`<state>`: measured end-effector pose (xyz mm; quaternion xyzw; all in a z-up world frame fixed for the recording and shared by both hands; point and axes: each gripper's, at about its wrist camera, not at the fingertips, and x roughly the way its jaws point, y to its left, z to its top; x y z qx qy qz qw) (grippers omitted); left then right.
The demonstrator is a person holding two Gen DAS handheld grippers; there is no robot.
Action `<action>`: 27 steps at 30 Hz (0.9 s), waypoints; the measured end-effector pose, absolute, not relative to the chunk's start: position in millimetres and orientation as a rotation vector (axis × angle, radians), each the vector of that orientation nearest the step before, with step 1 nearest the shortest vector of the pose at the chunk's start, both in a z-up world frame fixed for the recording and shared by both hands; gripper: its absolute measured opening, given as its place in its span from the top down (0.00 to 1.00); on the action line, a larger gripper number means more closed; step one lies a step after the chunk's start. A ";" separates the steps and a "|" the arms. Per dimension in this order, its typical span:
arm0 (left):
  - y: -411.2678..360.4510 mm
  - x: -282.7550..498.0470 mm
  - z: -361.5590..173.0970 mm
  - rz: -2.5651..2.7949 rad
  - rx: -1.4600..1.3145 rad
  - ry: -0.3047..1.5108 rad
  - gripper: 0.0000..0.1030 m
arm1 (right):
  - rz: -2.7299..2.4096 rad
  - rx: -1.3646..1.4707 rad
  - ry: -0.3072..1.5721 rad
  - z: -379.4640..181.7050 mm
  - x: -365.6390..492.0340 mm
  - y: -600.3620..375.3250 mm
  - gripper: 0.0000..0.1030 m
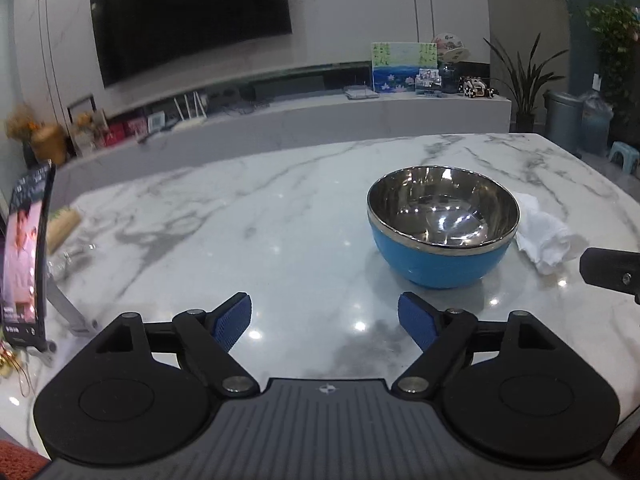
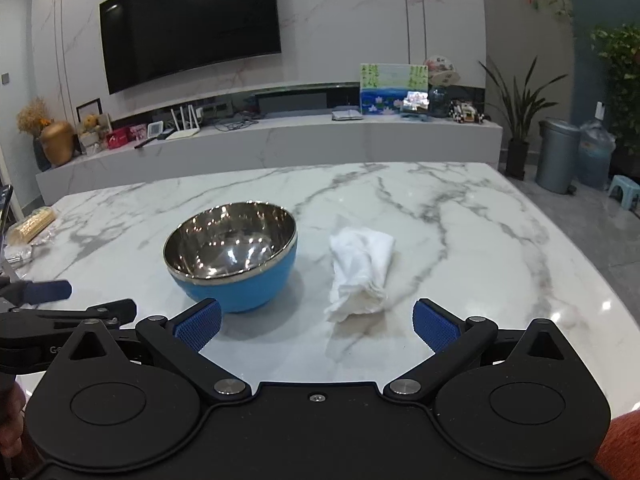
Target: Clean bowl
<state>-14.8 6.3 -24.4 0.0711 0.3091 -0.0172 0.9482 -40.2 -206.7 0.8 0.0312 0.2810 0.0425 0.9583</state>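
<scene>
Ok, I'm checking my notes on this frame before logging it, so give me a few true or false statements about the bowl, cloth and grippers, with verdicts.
1. The blue bowl stands upright on the marble table. True.
2. The white cloth lies inside the bowl. False: it lies on the table beside the bowl.
3. The right gripper is shut on the cloth. False: it is open and holds nothing.
4. The left gripper is open and empty. True.
5. The bowl has a shiny metal inside. True.

Upright blue steel-lined bowl [image 2: 231, 256] beside crumpled white cloth [image 2: 360, 270]
</scene>
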 end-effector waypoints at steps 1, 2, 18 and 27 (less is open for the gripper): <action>5.8 -14.7 -26.4 -0.046 0.141 0.640 0.19 | 0.084 0.071 0.578 -1.9 -40.1 -207.0 0.01; 5.4 -14.7 -28.3 -0.057 0.137 0.652 0.19 | 0.081 0.078 0.590 -4.7 -39.8 -207.4 0.01; 9.6 -12.2 -40.4 -0.103 0.048 0.739 0.19 | 0.093 0.055 0.638 -15.7 -38.0 -203.9 0.01; 8.4 -12.1 -40.6 -0.128 0.037 0.769 0.19 | 0.100 0.052 0.650 -16.8 -37.0 -204.4 0.01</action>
